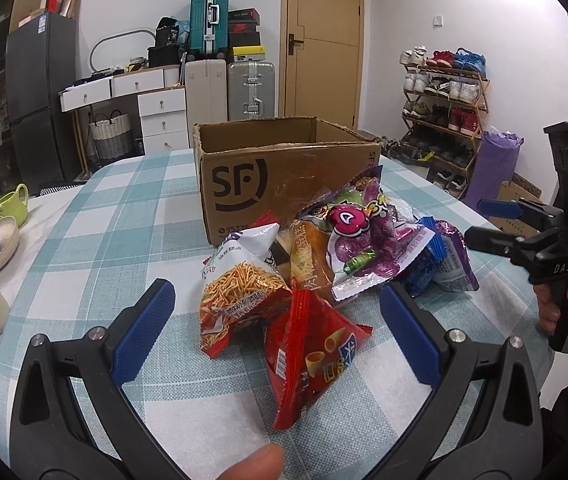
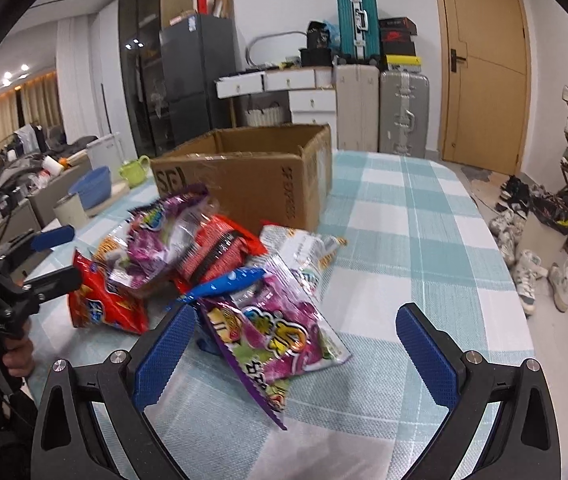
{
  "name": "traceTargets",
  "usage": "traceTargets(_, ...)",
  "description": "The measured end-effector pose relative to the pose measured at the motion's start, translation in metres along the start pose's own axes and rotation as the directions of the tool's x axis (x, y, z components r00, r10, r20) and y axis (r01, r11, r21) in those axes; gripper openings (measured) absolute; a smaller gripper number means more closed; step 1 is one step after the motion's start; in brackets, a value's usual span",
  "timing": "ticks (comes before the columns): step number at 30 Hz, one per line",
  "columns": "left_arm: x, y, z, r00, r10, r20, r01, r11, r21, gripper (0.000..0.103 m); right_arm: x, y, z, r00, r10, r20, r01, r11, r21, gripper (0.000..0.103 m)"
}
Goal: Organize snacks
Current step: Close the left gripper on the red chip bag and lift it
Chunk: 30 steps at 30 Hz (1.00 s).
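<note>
— Right up close, what do you see?

— Somebody's thumb (image 1: 258, 462) at the bottom edge. Just past it is the left gripper (image 1: 278, 330). Its two blue pads are wide apart and hold nothing.

— What sits between those pads?

— One red snack bag (image 1: 311, 356) with little cones drawn on it. It lies on the checked tablecloth (image 1: 100, 236), and I can't tell if the pads touch it. Beside it, a little farther, is a noodle-stick bag (image 1: 240, 280).

— And the other claw?

— That's the right gripper (image 2: 295, 340). Its pads are spread apart too, and empty. One purple candy bag (image 2: 276, 332) lies between them, closer to the left pad.

— Where are all the snacks?

— Piled together on the table, near the front of a brown cardboard box (image 1: 284, 172). Its top is open. Another purple grape bag (image 1: 363, 240) lies on top of the pile.

— Anything far away?

— Suitcases, a wooden door (image 1: 323, 36) and a shoe rack (image 1: 443, 112) on the right.
</note>
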<state>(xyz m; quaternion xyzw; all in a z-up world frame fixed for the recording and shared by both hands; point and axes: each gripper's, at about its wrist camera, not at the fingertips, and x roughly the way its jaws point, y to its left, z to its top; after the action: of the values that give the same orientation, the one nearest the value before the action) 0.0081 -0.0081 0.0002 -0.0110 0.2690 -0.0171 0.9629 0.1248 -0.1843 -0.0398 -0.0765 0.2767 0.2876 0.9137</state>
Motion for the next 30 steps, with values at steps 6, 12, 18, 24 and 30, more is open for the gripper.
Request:
traceTargets(6,0.008,-0.003,-0.002,0.998,-0.027,-0.054,0.028,0.999,0.022,0.102,0.015,-0.004,-0.002,0.996,-0.009,-0.089,0.008,1.0,-0.003,0.101)
traceTargets(12,0.016,-0.008,-0.006,0.995,-0.021,-0.102,0.027,0.998,0.056,0.102,0.036,-0.002,0.0,0.986,0.022,-0.162,-0.029,0.999,-0.041,0.091)
traceTargets(18,0.024,-0.004,-0.008,0.987,-0.068,-0.147,0.072,0.997,0.024,0.102,0.043,0.003,0.0,0.98,0.041,-0.197,-0.055,0.996,-0.066,0.06)
traceTargets(24,0.018,-0.009,-0.007,0.986,-0.11,-0.126,0.116,0.992,0.041,0.102,0.037,0.005,-0.005,0.983,0.029,-0.18,-0.044,0.996,-0.078,0.051)
traceTargets(30,0.015,-0.018,-0.008,0.985,-0.116,-0.129,0.128,0.988,0.087,0.087,0.022,0.001,-0.01,0.989,0.007,-0.151,-0.016,0.998,-0.056,0.05)
